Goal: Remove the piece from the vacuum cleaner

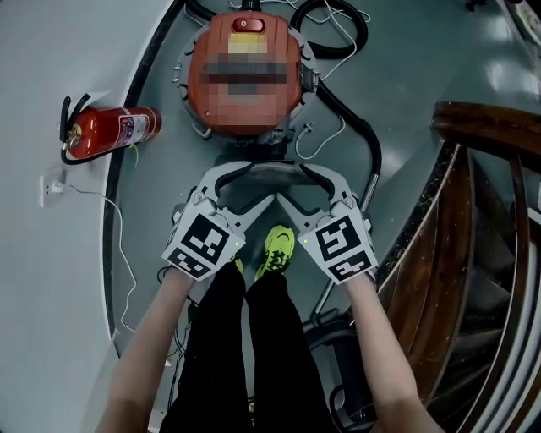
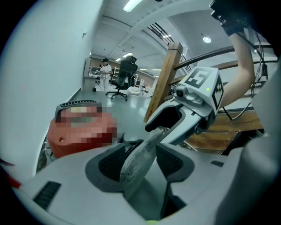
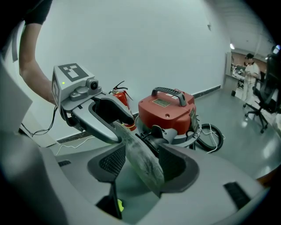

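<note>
Left tongs and right tongs both stand wide around the grey piece, just in front of the vacuum cleaner, so unclamped it may slip to the floor.

Dim head view, bright ceiling strip light, fisheye bending, dark vignetted corners, foreground blur

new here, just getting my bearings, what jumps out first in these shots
The red vacuum cleaner sits at the top centre of the head view, a red fire extinguisher lying to its left. Just below it, the left gripper and right gripper meet around a dusty grey piece between their open jaws.
</note>
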`<control>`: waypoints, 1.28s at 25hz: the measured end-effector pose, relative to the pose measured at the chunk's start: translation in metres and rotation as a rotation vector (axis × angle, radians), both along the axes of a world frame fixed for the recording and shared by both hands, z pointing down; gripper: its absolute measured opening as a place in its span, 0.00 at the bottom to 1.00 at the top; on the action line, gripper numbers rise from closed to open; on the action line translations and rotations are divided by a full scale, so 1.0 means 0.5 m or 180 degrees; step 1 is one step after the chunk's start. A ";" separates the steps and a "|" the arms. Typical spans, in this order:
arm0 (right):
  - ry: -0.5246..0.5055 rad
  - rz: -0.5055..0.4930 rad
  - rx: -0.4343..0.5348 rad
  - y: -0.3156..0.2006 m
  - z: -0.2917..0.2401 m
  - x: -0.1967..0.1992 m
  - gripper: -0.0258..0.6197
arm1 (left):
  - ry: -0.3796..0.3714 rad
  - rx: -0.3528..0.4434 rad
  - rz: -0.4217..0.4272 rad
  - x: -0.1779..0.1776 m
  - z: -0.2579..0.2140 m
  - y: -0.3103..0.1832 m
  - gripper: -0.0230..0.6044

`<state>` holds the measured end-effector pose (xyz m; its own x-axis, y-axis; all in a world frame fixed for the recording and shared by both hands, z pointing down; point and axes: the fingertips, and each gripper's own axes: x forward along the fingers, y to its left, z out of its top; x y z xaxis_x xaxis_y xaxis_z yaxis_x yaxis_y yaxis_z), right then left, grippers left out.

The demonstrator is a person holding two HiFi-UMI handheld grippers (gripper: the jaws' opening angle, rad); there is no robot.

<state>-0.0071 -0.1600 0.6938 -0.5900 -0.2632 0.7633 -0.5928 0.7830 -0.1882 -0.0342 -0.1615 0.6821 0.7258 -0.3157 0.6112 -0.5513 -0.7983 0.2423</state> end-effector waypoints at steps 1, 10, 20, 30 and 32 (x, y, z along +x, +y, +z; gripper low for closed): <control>0.0039 -0.0029 -0.0003 -0.003 0.007 0.001 0.41 | -0.0009 -0.0017 0.0003 0.000 0.007 -0.002 0.39; 0.0273 -0.0182 0.0005 -0.024 0.043 0.011 0.42 | -0.0173 -0.0076 0.0010 -0.005 0.051 -0.021 0.40; 0.0585 -0.0569 -0.0007 -0.020 0.085 0.013 0.41 | -0.0216 -0.0232 0.0044 -0.007 0.091 -0.024 0.40; 0.0607 -0.0723 0.0021 -0.020 0.105 0.000 0.41 | -0.0249 -0.0252 0.0049 -0.003 0.107 -0.031 0.40; 0.0565 -0.0698 0.0006 -0.021 0.108 -0.006 0.41 | -0.0262 -0.0259 0.0066 -0.004 0.111 -0.030 0.40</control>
